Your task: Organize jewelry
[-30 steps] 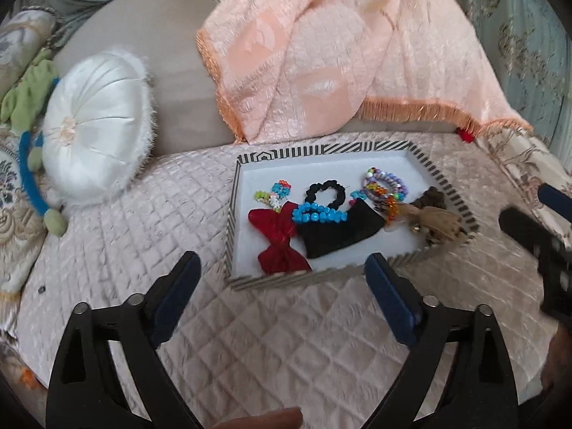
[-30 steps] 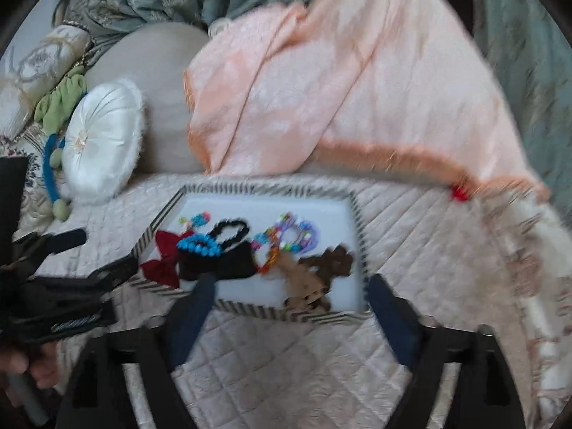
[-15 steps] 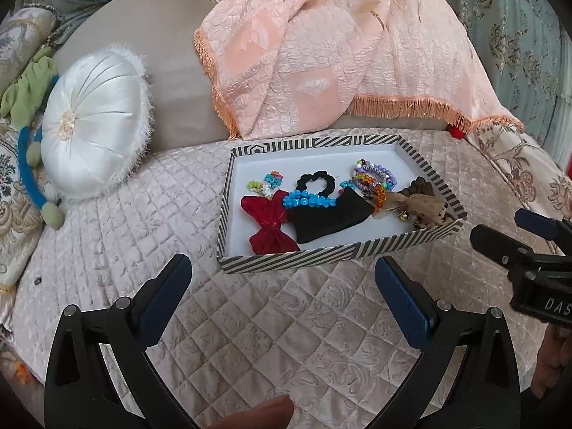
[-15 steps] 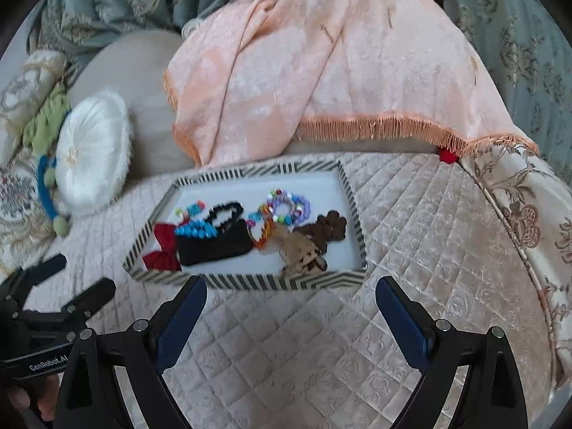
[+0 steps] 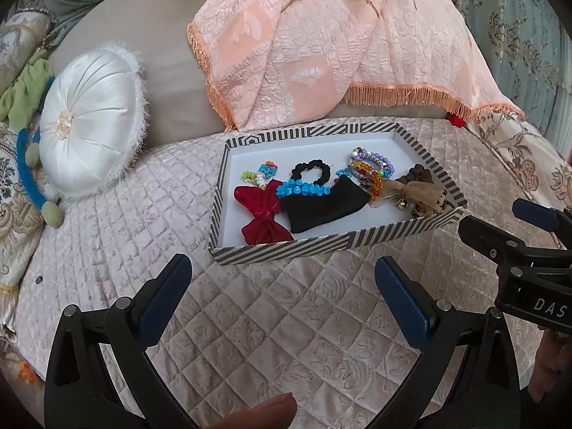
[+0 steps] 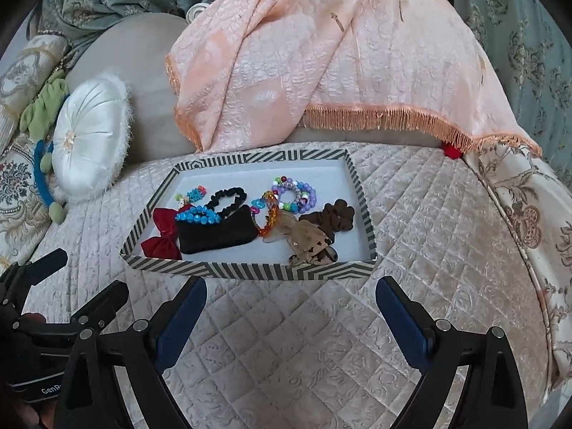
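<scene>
Two hand-held grippers hover low over a quilted beige bedspread [image 5: 286, 321], each spread wide and holding nothing. The left hand-held gripper [image 5: 282, 286] points at the near edge of the tray; the right hand-held gripper [image 6: 291, 307] sits just beside it, aimed at the same edge.

Beyond them rests a shallow black-and-white striped cardboard tray [image 5: 321, 246] with a white floor. All the jewelry in view lies inside it, bunched toward the middle and partly overlapping: a red velvet bow [image 5: 261, 214], a flat black fabric pouch [image 5: 321, 207], a turquoise bead bracelet [image 5: 304, 189] lying across the pouch's top edge, a black scrunchie [image 5: 311, 169], a small multicolour bead piece [image 5: 259, 175], purple and amber bead bracelets [image 6: 296, 195], and a tan gauze bow with brown scrunchie [image 6: 321, 225] near the tray's right edge.

Everything is gathered in the tray, yet pieces overlap unsorted. This fits either a pile awaiting arrangement or items just collected there.
</scene>
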